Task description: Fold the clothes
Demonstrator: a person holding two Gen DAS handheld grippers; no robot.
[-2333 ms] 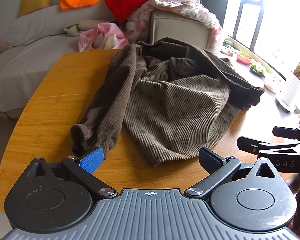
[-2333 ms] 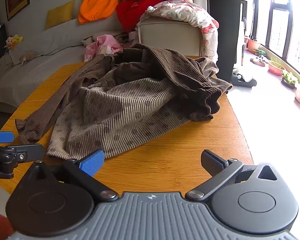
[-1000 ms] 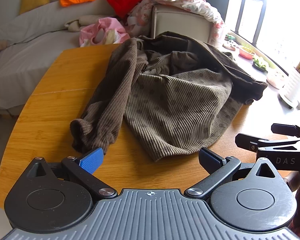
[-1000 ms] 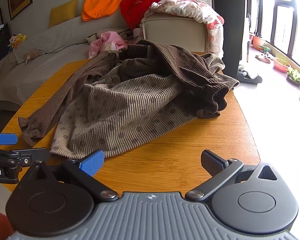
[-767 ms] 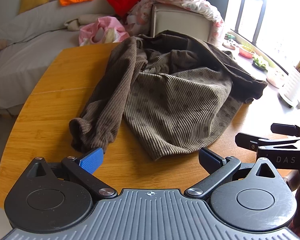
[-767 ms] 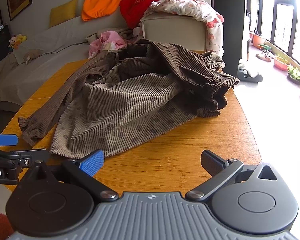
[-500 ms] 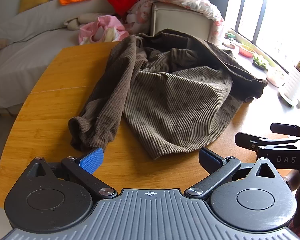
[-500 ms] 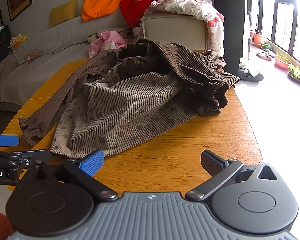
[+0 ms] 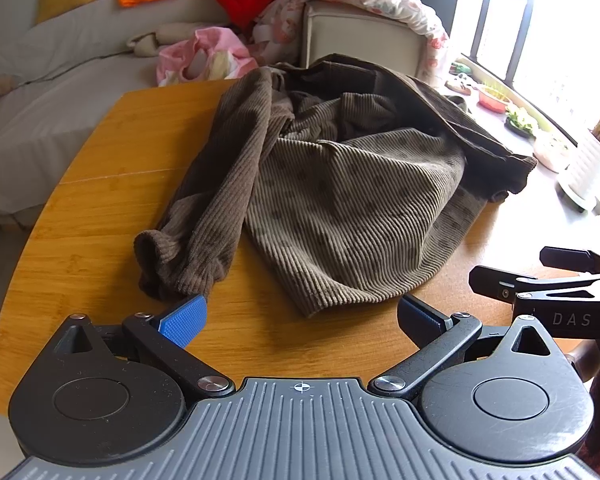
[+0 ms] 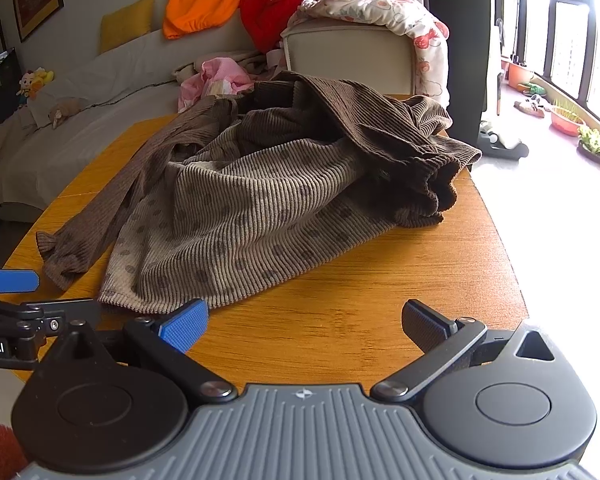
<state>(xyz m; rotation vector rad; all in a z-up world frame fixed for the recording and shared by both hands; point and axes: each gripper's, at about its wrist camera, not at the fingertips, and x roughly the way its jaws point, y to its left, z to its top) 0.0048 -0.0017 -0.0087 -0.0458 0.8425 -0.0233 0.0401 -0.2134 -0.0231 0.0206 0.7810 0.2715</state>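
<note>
Wooden surface (image 9: 100, 216) with one brown garment (image 9: 340, 208) on it

A crumpled brown corduroy garment lay across the surface's far half, one sleeve (image 9: 204, 216) trailing toward the near left; the light dotted lining faced up, and bare wood showed around it.

Left wrist view: low, at the near edge of the wooden table (image 9: 84, 208), facing far across it toward the sofa (image 9: 52, 60) and right-hand window (image 9: 496, 28). Right wrist view: similar height, further right, facing the same way. Shared: the brown corduroy garment (image 9: 340, 200), close ahead, the tabletop, the sofa. Each view catches the other gripper at its side edge.
</note>
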